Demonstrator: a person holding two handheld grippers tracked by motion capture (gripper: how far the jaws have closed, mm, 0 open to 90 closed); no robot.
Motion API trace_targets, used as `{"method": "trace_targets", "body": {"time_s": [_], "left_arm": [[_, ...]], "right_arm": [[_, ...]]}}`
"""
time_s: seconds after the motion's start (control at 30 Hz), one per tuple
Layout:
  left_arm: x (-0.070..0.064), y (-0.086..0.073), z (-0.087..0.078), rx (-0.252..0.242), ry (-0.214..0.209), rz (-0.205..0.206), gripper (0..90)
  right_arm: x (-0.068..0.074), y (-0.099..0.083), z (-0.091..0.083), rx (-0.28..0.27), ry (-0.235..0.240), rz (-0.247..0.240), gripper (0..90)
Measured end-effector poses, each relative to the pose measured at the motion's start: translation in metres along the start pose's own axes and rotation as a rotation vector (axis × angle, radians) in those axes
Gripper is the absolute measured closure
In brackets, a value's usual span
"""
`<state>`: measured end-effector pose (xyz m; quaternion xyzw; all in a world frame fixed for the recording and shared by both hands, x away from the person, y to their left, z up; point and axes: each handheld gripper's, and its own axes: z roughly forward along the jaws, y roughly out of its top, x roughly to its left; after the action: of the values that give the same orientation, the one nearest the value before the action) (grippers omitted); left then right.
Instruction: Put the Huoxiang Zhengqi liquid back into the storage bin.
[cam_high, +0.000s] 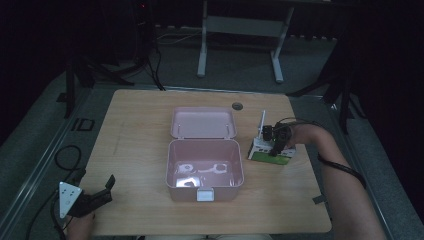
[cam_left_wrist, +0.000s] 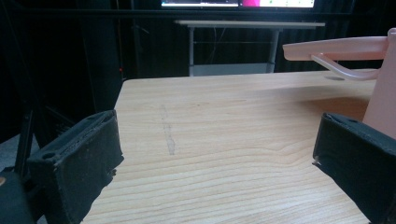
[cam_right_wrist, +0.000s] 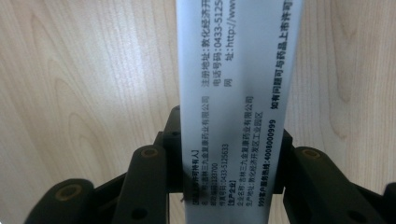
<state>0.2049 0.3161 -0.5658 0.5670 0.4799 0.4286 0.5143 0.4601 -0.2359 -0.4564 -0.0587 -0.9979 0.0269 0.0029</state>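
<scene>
Wooden table (cam_high: 140, 130): right hand-held gripper (cam_high: 276, 145) clamps a white box (cam_right_wrist: 236, 93) printed "4008000999"; left hand-held gripper (cam_high: 95, 197) gapes wide.

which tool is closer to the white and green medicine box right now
Right. The right tool is at the medicine box, jaws closed on it. The left tool sits open at the table's near left corner, beyond the pink case.

The white box face (cam_right_wrist: 238, 107), seen in the right gripper view, carries black Chinese print with the readable numbers 0433-5125, 0433-5125633, 133700, 4008000999 and the fragment "http://www".
</scene>
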Motion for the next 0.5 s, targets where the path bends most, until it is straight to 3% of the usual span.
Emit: {"method": "trace_targets", "body": {"time_s": [0.23,0.5], "left_arm": [[0.0,0.0,0.0,0.0,0.001,0.0,1.1],[0.0,0.0,0.0,0.001,0.001,0.0,1.1]], "right_arm": [[0.011,0.002,-0.005,0.018,0.01,-0.025,62.8],[0.033,0.002,-0.016,-0.011,0.016,-0.054,62.9]]}}
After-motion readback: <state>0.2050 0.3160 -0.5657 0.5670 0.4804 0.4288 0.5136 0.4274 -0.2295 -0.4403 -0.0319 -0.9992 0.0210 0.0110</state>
